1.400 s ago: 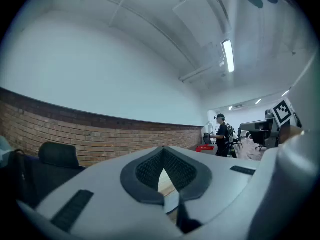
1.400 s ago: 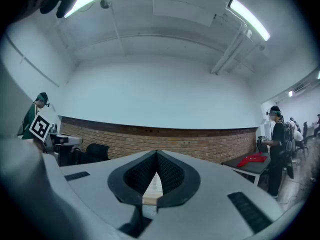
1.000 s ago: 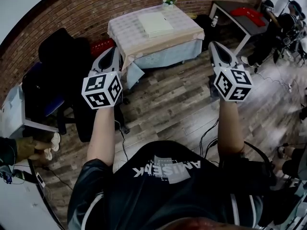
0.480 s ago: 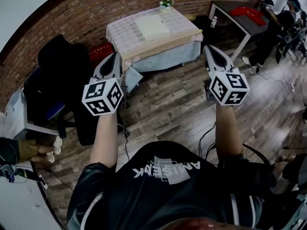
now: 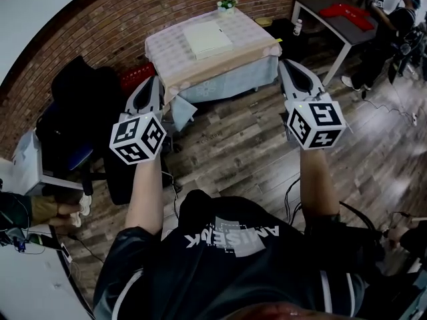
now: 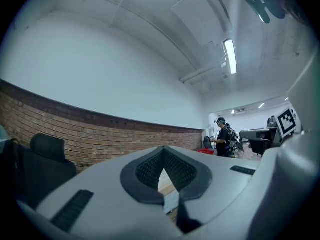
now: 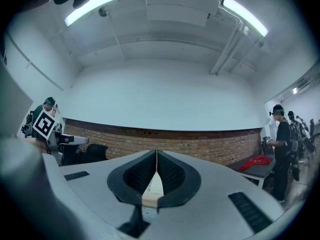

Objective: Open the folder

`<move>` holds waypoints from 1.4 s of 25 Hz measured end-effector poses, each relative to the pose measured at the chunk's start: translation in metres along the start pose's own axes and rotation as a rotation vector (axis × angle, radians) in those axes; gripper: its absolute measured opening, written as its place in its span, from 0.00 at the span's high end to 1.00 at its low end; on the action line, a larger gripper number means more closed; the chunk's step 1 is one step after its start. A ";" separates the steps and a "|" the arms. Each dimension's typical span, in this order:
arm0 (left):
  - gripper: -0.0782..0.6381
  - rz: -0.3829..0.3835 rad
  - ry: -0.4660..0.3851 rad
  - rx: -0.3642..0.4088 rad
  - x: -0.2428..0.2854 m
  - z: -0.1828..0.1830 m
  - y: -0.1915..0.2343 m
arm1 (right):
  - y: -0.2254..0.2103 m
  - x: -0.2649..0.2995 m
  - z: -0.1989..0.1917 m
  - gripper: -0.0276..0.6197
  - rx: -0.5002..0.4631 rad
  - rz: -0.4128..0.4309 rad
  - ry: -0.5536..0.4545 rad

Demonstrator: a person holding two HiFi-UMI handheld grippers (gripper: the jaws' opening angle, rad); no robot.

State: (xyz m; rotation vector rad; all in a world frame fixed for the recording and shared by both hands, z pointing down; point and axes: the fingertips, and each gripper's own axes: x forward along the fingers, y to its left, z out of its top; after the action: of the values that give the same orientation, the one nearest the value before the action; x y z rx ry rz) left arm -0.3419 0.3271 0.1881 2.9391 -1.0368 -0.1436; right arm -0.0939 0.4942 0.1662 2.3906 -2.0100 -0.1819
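The shirt [image 5: 230, 245] has white letters on black. They sit upside down in the head view, low in the middle, and I cannot read the whole word. Each gripper carries a cube with black and white square marks.

The left gripper [image 5: 155, 81] has its jaws pressed together, with nothing between them. In its own view the left gripper [image 6: 163, 156] shows only a thin slit below the tips. The right gripper [image 5: 284, 63] is also closed and empty. In its own view the right gripper [image 7: 156, 159] has its tips touching.

The folder [image 5: 209, 40] is white and lies flat and closed on the table [image 5: 170, 49], top middle of the head view. The table has a pale cloth that hangs down over its near edge. A small plant [image 5: 227, 4] stands at the far edge, just past the folder.

Both grippers point toward the table, one at each near corner, well apart from the folder. Bare wood floor [image 5: 233, 139] fills the middle of the picture. A black chair [image 5: 87, 92] stands at the left, near the left gripper. A dark desk [image 5: 333, 29] is at the upper right. A brick wall [image 5: 100, 25] runs behind the table.
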 end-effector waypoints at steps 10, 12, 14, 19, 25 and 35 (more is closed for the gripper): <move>0.87 -0.049 0.023 0.024 0.073 -0.015 0.016 | -0.021 0.065 -0.017 0.89 -0.030 -0.007 0.037; 0.87 -0.053 0.026 0.027 0.092 -0.020 0.030 | -0.021 0.086 -0.022 0.89 -0.031 -0.005 0.051; 0.87 -0.055 0.030 0.024 0.111 -0.024 0.045 | -0.021 0.110 -0.024 0.89 -0.022 -0.005 0.059; 0.87 -0.059 0.012 0.018 0.160 -0.023 0.081 | -0.029 0.170 -0.023 0.89 0.001 -0.011 0.057; 0.87 -0.064 0.036 -0.002 0.209 -0.033 0.130 | -0.025 0.238 -0.029 0.89 0.004 -0.012 0.080; 0.87 -0.083 0.030 0.011 0.263 -0.042 0.183 | -0.027 0.310 -0.038 0.89 0.017 -0.060 0.099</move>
State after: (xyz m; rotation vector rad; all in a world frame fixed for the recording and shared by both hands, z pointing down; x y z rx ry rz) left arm -0.2492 0.0192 0.2188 2.9858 -0.9152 -0.0953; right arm -0.0113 0.1924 0.1769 2.4203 -1.9070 -0.0457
